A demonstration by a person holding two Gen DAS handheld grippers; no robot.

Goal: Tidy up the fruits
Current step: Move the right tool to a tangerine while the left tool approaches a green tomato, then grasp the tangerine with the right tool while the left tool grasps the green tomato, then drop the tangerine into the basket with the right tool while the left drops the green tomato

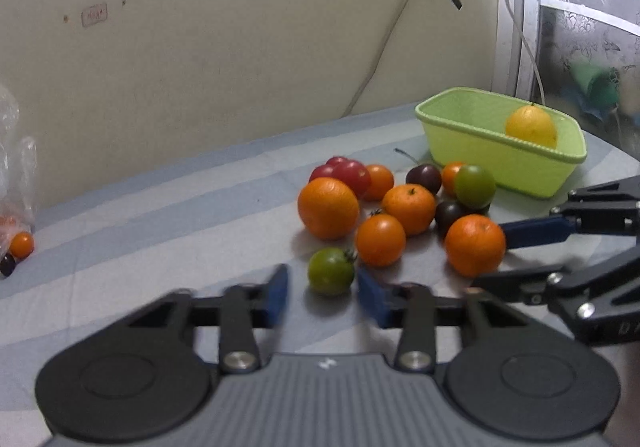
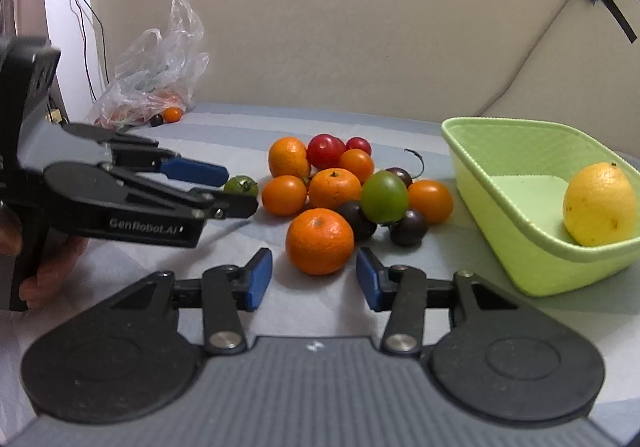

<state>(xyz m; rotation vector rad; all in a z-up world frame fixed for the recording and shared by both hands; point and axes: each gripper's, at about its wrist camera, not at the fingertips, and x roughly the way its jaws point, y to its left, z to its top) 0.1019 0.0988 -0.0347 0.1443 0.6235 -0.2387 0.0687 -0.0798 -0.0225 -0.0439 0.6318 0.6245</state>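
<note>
"Between the left gripper's (image 1: 322, 284) pads, what sits there?"

"A small green tomato (image 1: 331, 271). The right wrist view shows it from the side with a finger on each side of it, so I read that gripper as pinching the tomato, which is on the cloth at the near edge of the pile. In its own view one pad looks a shade off the skin, but that part is blurred."

"And the right gripper (image 2: 313, 265)?"

"Spread. A mandarin (image 2: 319, 241) lies just ahead of the gap and the pads stand clear of it on both sides. It isn't gripped."

"Further out?"

"The rest of the pile: more mandarins, orange and red cherry tomatoes, a larger green tomato (image 2: 384, 196) and some dark ones, all touching or nearly so. To the right of them is the green basket (image 2: 532, 247), with a single lemon (image 2: 600, 205) in it. A plastic bag (image 2: 156, 83) with a few more fruits is at the far left, well apart."

"So which step is this?"

"Picking, I'd say, and early on, since nearly everything is outside the basket. The left has its fruit and the right is lining up on its own."

"And next?"

"Probably lift the tomato straight up so it doesn't nudge the orange tomato beside it. The right needs to go a little deeper around the mandarin before it squeezes. The fruit is round and could roll into the dark ones behind it."
</note>
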